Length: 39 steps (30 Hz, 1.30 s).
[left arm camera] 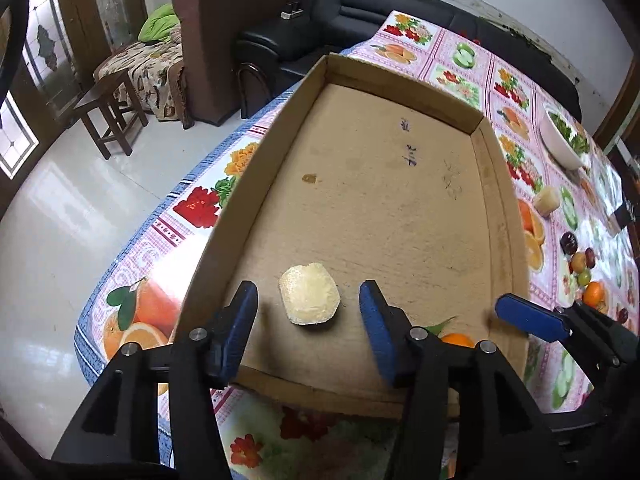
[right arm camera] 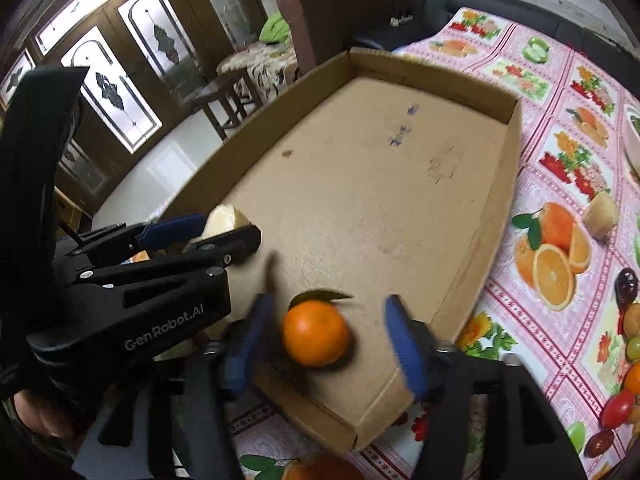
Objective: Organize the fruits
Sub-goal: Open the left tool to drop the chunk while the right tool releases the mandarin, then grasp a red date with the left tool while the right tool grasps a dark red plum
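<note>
A shallow cardboard tray (left arm camera: 486, 184) (right arm camera: 502, 216) lies on a fruit-print tablecloth. A pale yellow peeled fruit piece (left arm camera: 309, 300) (right arm camera: 224, 220) rests on the tray floor near its front edge. My left gripper (left arm camera: 308, 312) is open, its fingers on either side of that piece without touching it. An orange with a leaf (right arm camera: 315, 333) (left arm camera: 456, 339) rests on the tray floor at the front right. My right gripper (right arm camera: 330, 344) is open around the orange, apart from it. One of its blue fingers (left arm camera: 528, 318) shows in the left wrist view.
A second pale fruit piece (left arm camera: 547, 200) (right arm camera: 600, 214) and a cluster of small mixed fruits (left arm camera: 582, 272) (right arm camera: 628, 364) lie on the cloth right of the tray. A white bowl of greens (left arm camera: 562, 136) stands at the back right. Sofas and a stool stand beyond the table.
</note>
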Each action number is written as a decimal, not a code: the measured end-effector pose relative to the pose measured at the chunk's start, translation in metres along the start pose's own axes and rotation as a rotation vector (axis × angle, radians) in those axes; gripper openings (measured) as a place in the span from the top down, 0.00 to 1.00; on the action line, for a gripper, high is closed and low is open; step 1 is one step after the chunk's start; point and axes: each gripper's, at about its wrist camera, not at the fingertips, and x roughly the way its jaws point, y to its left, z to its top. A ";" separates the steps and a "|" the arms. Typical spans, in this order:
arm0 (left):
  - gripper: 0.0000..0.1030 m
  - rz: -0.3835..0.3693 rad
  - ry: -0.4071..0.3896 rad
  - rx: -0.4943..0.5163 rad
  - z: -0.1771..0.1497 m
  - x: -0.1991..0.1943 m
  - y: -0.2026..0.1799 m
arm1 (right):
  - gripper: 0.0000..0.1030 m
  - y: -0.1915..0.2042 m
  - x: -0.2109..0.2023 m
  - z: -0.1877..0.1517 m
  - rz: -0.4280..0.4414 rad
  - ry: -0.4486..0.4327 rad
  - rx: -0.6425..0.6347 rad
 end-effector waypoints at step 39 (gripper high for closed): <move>0.50 -0.296 0.045 0.298 -0.053 -0.046 -0.186 | 0.35 -0.179 -0.171 -0.178 -0.279 -0.290 0.545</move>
